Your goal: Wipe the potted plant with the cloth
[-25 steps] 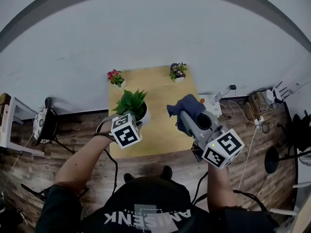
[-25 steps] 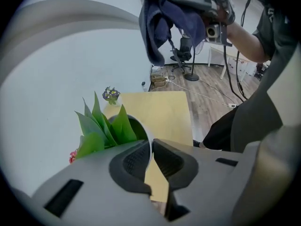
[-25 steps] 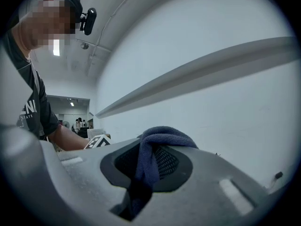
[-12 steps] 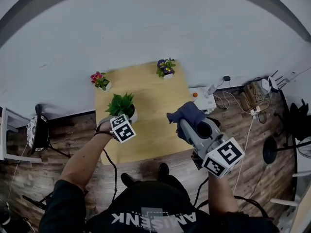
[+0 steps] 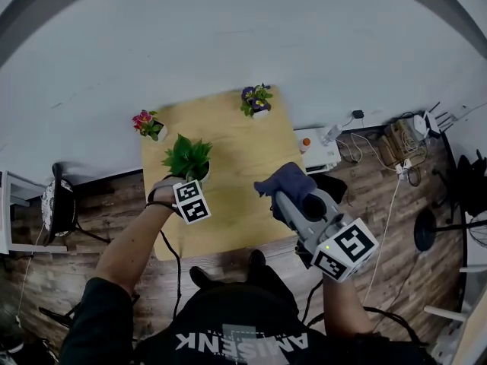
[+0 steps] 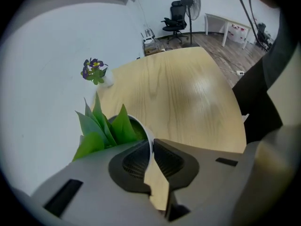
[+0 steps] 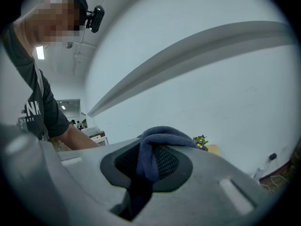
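In the head view, a light wooden table (image 5: 236,204) stands against a white wall. On its left side is the potted plant (image 5: 187,157), green and leafy in a white pot. A pink-flowered plant (image 5: 148,122) sits at the far left corner and a purple-flowered plant (image 5: 256,99) at the far right corner. The left gripper (image 5: 185,183) reaches down to the near edge of the pot. The right gripper (image 5: 281,195) is over the table's right side, well apart from the plant, with a dark blue cloth (image 5: 288,179) bunched at its tip.

In the left gripper view, the jaws are closed on the thin white rim of the pot, one pad inside and one outside. The green leaves rise just left of the jaws, and the table top stretches beyond.

In the right gripper view, the jaws are clamped on the cloth. A fold hangs down between the pads and the rest humps over the top. The person's arm (image 7: 77,136) shows at the left.
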The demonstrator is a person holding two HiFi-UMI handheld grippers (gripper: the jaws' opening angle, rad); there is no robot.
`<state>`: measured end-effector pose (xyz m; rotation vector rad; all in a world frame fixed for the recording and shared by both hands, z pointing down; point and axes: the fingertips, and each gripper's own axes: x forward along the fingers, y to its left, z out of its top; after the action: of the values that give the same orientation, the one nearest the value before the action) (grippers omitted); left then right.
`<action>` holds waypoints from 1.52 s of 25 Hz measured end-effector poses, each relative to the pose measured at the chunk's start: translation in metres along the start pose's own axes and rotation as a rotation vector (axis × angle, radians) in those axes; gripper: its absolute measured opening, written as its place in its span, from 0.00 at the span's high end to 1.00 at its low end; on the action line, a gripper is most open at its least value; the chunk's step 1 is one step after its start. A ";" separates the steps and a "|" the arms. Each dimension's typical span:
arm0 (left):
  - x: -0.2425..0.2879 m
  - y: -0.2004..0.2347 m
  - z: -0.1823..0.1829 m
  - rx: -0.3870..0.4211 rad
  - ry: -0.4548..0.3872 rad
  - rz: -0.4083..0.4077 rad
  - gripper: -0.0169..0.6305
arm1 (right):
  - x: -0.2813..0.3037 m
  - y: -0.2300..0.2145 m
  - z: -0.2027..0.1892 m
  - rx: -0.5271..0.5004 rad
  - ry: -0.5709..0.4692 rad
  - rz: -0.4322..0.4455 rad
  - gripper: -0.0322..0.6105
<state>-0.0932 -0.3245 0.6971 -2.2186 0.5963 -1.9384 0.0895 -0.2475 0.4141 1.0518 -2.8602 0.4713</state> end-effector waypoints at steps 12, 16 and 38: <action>-0.020 -0.003 0.008 -0.083 -0.115 -0.055 0.80 | 0.003 -0.002 -0.002 0.015 -0.011 0.007 0.88; -0.044 0.000 0.009 -0.110 -0.153 0.004 0.77 | 0.001 0.004 0.005 0.003 -0.027 0.017 0.88; -0.323 0.023 -0.037 -0.847 -0.905 0.348 0.91 | 0.019 0.083 0.057 -0.132 -0.095 0.085 0.88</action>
<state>-0.1647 -0.2170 0.3977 -2.7726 1.6317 -0.3719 0.0248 -0.2169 0.3408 0.9592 -2.9802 0.2386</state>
